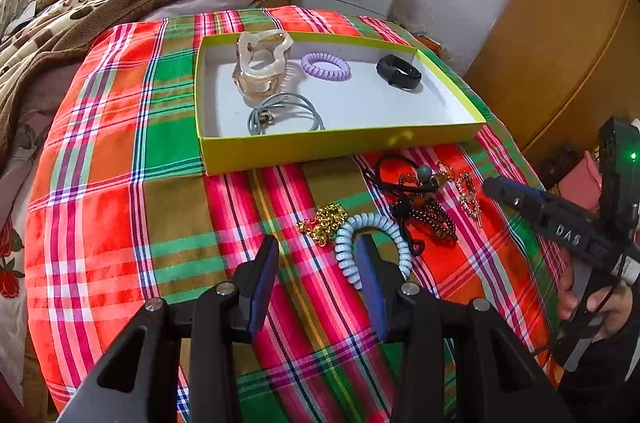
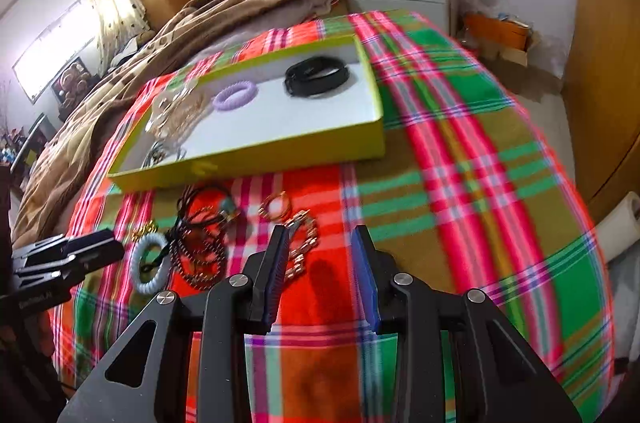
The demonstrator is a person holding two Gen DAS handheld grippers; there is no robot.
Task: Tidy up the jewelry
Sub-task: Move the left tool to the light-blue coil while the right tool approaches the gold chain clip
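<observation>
Plaid cloth [image 1: 120, 143] bears yellow tray [image 1: 340, 143], loose jewelry [image 1: 420, 207].

Lighting: bright daylight from my window [image 2: 56, 59], glaring at left. Right view motion-blurred across cloth [image 2: 460, 151]; left view sharp. Fisheye bending, dark corners.

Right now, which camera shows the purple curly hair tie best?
The left wrist view. There the purple spiral hair tie lies sharp and whole inside the yellow-green box, between the clear claw clip and the black band. The right wrist view shows it too, but blurred and smaller.
</observation>
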